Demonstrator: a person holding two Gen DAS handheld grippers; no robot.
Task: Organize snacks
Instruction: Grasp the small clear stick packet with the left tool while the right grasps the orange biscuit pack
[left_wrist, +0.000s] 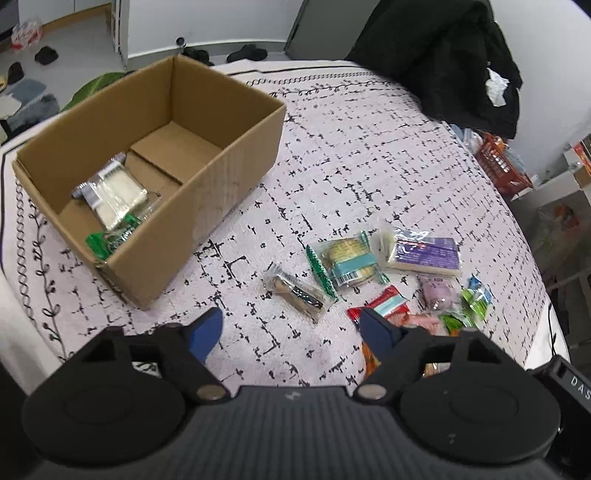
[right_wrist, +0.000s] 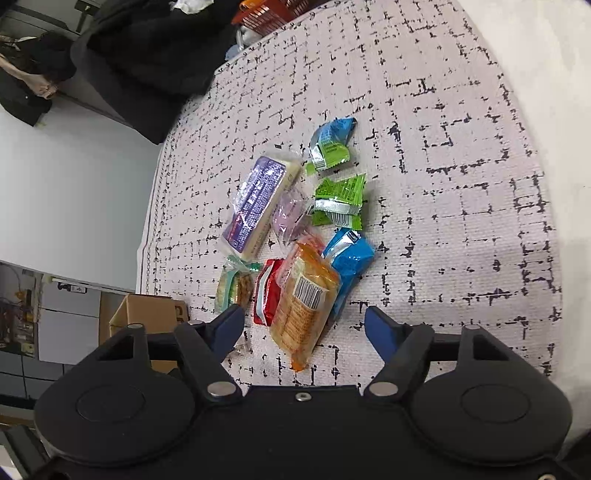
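Right wrist view: right tool, jaws apart, straddles the orange cracker pack at lower centre; next, close and carry it to the cardboard box

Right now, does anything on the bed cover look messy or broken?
Nothing looks broken or spilled. The messy part is the heap of snack packets lying loose and overlapping on the patterned cover; the orange cracker pack rests on the red one. Only a few packets are in the cardboard box.
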